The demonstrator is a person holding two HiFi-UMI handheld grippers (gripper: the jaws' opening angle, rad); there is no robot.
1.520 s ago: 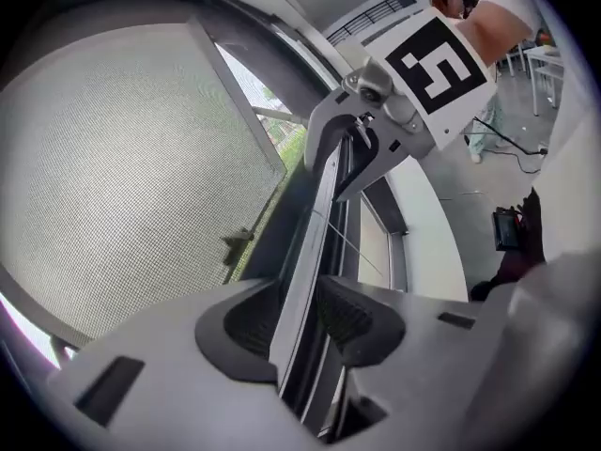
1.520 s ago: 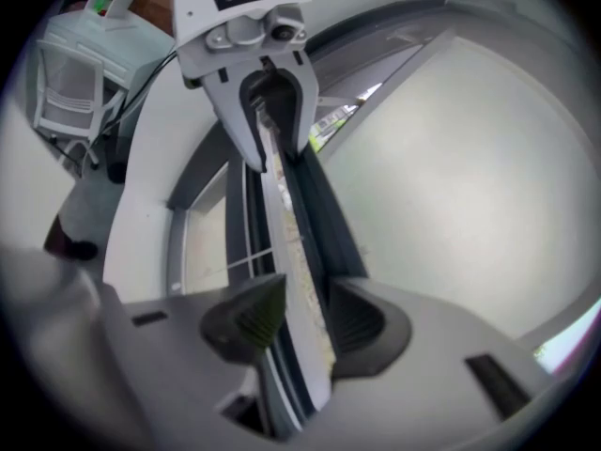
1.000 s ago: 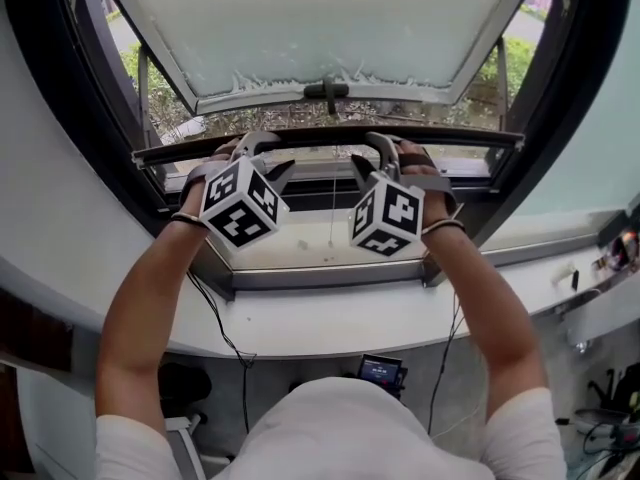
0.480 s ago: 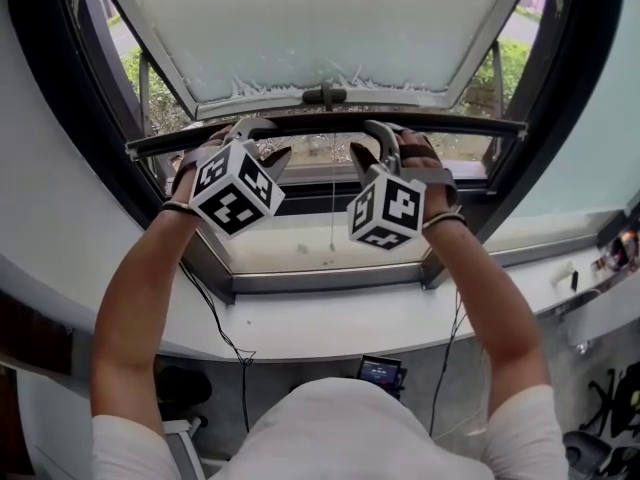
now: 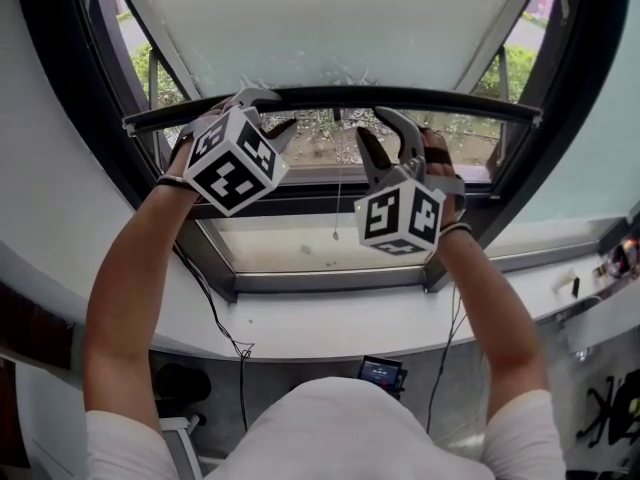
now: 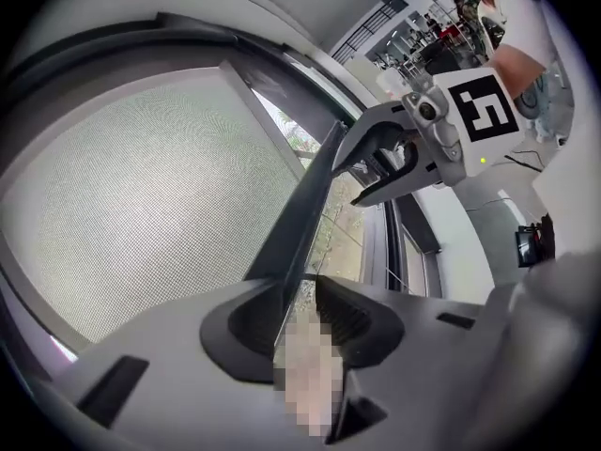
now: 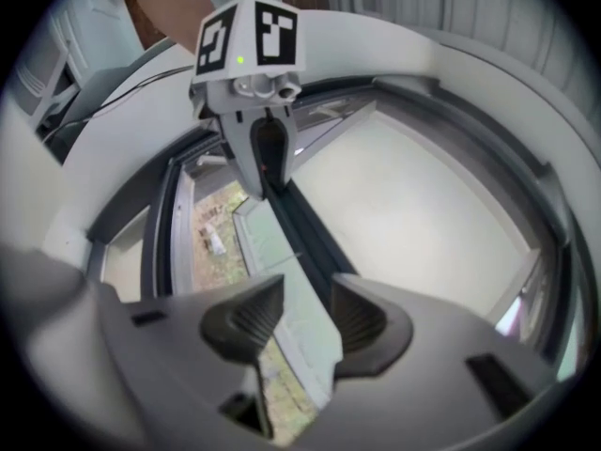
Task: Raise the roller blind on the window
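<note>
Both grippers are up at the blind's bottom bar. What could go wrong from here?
1. On the left gripper the jaws have just been closing but only straddle the dark slim bottom bar of the white roller blind without clamping it; the bar could slip out.
2. On the right gripper the jaws have just been opening, with nothing between them; nothing is held on that side, so the bar may tilt and the blind roll up crooked.
</note>
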